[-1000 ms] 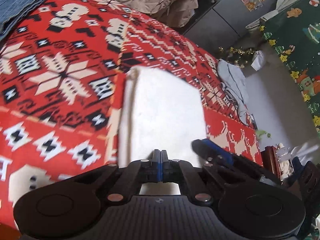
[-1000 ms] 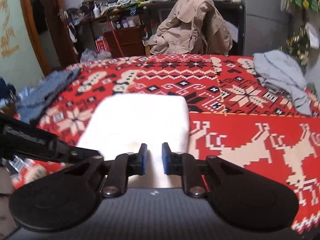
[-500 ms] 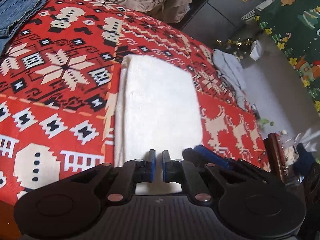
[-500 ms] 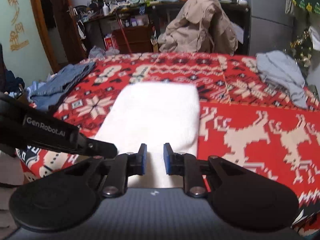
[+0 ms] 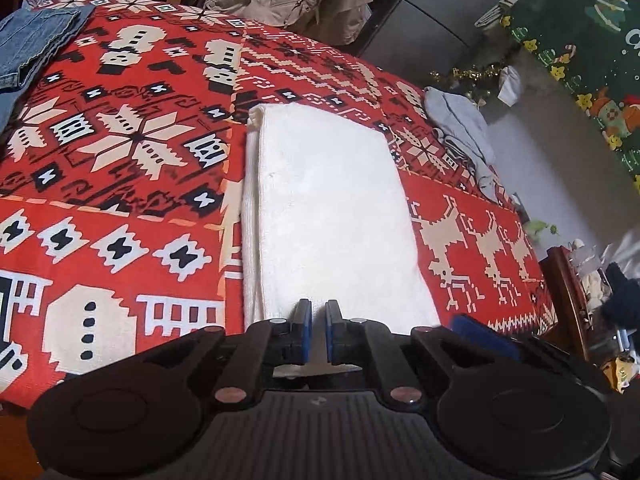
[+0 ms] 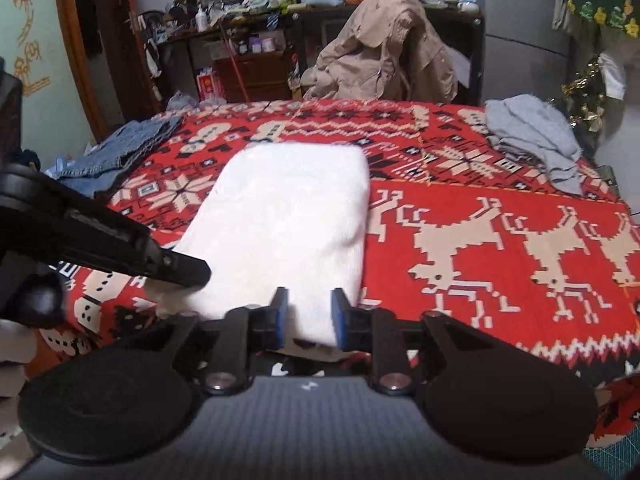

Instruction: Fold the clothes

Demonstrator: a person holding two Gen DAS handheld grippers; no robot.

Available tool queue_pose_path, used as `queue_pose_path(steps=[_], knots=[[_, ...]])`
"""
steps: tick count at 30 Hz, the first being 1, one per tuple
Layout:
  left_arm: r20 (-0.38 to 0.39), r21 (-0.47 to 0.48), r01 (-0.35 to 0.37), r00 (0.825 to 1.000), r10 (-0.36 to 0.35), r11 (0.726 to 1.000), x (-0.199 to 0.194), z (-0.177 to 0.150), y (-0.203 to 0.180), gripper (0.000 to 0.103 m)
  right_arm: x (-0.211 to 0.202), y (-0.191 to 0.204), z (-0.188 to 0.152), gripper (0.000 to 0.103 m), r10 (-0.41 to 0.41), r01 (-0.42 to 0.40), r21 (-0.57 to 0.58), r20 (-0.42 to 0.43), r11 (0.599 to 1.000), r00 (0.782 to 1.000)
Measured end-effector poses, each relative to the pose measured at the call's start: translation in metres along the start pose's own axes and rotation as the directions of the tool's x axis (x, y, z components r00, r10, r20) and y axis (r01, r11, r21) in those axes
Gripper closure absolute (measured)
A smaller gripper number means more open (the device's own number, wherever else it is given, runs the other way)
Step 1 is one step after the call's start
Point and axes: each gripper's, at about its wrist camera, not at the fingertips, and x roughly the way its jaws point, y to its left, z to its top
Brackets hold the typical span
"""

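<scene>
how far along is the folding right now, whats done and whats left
Done: the white towel lies folded in a neat rectangle on the red patterned cloth. In hand: nothing gripped; the left gripper shows a narrow gap at the towel's near edge, and the right gripper is opening, its pads clear of the towel. Left: the grey garment lies crumpled, and the jeans look only roughly laid.

Lived-in room in a home, bedroom-like. Big flat surface under a red patterned blanket (image 6: 500, 184) with snowflakes and reindeer; folded white cloth (image 6: 288, 216) on it, jeans (image 6: 116, 152) far left, grey garment (image 6: 536, 136) far right. Beige jacket (image 6: 384, 48) draped at the far edge. Cluttered dark shelves (image 6: 248, 20) with bottles and boxes behind, wooden door frame (image 6: 72, 40) at left, grey fridge (image 6: 524, 28) with stickers, tinsel (image 6: 580, 96), green Christmas hanging (image 5: 580, 60) on the right.
</scene>
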Motion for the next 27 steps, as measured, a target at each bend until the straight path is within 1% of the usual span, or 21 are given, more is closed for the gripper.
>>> queue_pose_path(steps=[1, 3, 4, 6, 7, 8, 9, 10, 11, 13, 15, 18, 19, 20, 22, 24, 25, 27], knots=[[0.001, -0.003, -0.001, 1.000, 0.001, 1.000, 0.000, 0.000, 0.000, 0.094, -0.006, -0.001, -0.002, 0.069, -0.011, 0.011, 0.004, 0.010, 1.000, 1.000], [-0.003, -0.007, -0.001, 1.000, 0.001, 1.000, 0.001, 0.001, 0.000, 0.093, -0.017, -0.004, -0.005, 0.054, -0.036, 0.036, 0.005, 0.028, 0.999, 0.999], [-0.005, -0.008, -0.002, 1.000, 0.002, 1.000, 0.001, 0.001, -0.001, 0.093, -0.022, -0.006, -0.007, 0.049, -0.051, 0.051, -0.001, 0.037, 0.999, 0.998], [-0.007, 0.000, -0.004, 1.000, 0.004, 1.000, 0.001, 0.001, -0.004, 0.089, -0.032, -0.010, -0.009, 0.019, -0.078, 0.078, -0.008, 0.061, 0.997, 0.995], [-0.005, 0.011, -0.004, 1.000, 0.004, 1.000, 0.001, 0.000, -0.007, 0.083, -0.038, -0.012, -0.011, 0.014, -0.082, 0.083, -0.008, 0.079, 0.996, 0.993], [-0.004, 0.027, 0.000, 1.000, 0.001, 1.000, 0.001, 0.000, -0.011, 0.072, -0.044, -0.014, -0.012, 0.009, -0.083, 0.084, -0.009, 0.095, 0.996, 0.992], [-0.003, 0.049, 0.011, 1.000, -0.011, 0.999, 0.002, -0.001, -0.015, 0.065, -0.048, -0.014, -0.013, 0.003, -0.088, 0.090, -0.013, 0.106, 0.996, 0.990], [-0.002, 0.071, 0.025, 1.000, -0.025, 0.997, 0.002, -0.003, -0.020, 0.049, -0.052, -0.015, -0.014, 0.001, -0.096, 0.099, -0.018, 0.117, 0.995, 0.988], [-0.002, 0.093, 0.033, 0.999, -0.033, 0.995, 0.004, -0.004, -0.025, 0.038, -0.055, -0.015, -0.015, 0.001, -0.105, 0.108, -0.023, 0.128, 0.994, 0.986], [0.004, 0.122, 0.018, 1.000, -0.019, 0.992, 0.006, -0.006, -0.033, 0.032, -0.060, -0.016, -0.016, 0.001, -0.105, 0.111, -0.036, 0.142, 0.993, 0.984], [0.015, 0.121, 0.010, 1.000, -0.012, 0.993, 0.007, -0.007, -0.036, 0.029, -0.063, -0.017, -0.018, 0.001, -0.088, 0.095, -0.041, 0.144, 0.995, 0.986], [0.034, 0.086, 0.029, 0.999, -0.032, 0.996, 0.008, -0.007, -0.033, 0.025, -0.060, -0.020, -0.021, 0.001, -0.074, 0.078, -0.025, 0.116, 0.997, 0.990], [0.043, 0.074, 0.045, 0.998, -0.048, 0.996, 0.008, -0.008, -0.030, 0.020, -0.059, -0.021, -0.023, 0.001, -0.077, 0.080, -0.016, 0.109, 0.997, 0.991], [0.051, 0.069, 0.057, 0.997, -0.061, 0.996, 0.008, -0.009, -0.029, 0.018, -0.058, -0.023, -0.024, 0.001, -0.082, 0.084, -0.009, 0.101, 0.996, 0.991], [0.058, 0.091, 0.057, 0.996, -0.062, 0.994, 0.008, -0.011, -0.030, 0.018, -0.055, -0.025, -0.026, 0.001, -0.082, 0.082, 0.001, 0.085, 0.997, 0.993], [0.062, 0.117, 0.036, 0.997, -0.044, 0.993, 0.008, -0.012, -0.036, 0.019, -0.051, -0.029, -0.028, 0.001, -0.076, 0.075, 0.020, 0.062, 0.997, 0.995], [0.065, 0.122, 0.020, 0.997, -0.029, 0.992, 0.008, -0.012, -0.038, 0.023, -0.049, -0.031, -0.028, 0.001, -0.069, 0.068, 0.033, 0.047, 0.997, 0.996], [0.080, 0.120, -0.015, 0.997, 0.005, 0.993, 0.006, -0.011, -0.041, 0.039, -0.046, -0.032, -0.029, 0.001, -0.068, 0.066, 0.048, 0.029, 0.997, 0.997]])
